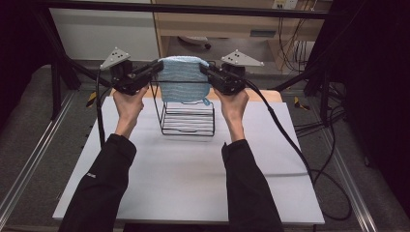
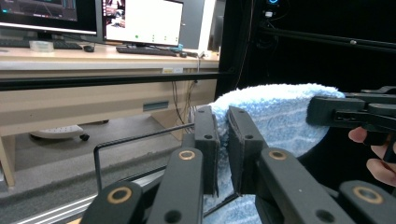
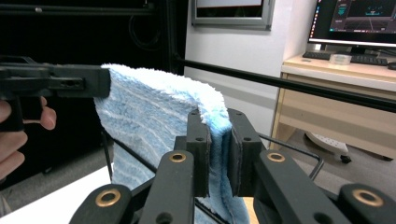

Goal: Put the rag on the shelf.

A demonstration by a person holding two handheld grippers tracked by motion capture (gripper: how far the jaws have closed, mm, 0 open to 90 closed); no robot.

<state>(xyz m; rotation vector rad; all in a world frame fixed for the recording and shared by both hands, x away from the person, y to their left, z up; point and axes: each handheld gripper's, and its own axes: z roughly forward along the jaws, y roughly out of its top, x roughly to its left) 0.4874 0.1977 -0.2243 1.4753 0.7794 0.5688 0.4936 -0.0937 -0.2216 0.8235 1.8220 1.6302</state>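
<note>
Two grippers pinch one blue towel (image 1: 183,79) above the wire rack (image 1: 187,121). Left gripper (image 1: 155,67) clamps its left edge; right gripper (image 1: 205,69) clamps its right edge.

Looking down and forward from above the near table (image 1: 193,183) edge, taking in everything. Riding close behind each pair of jaws, facing inward across the scene, both sharing the blue towel (image 2: 280,116) at centre frame.
</note>
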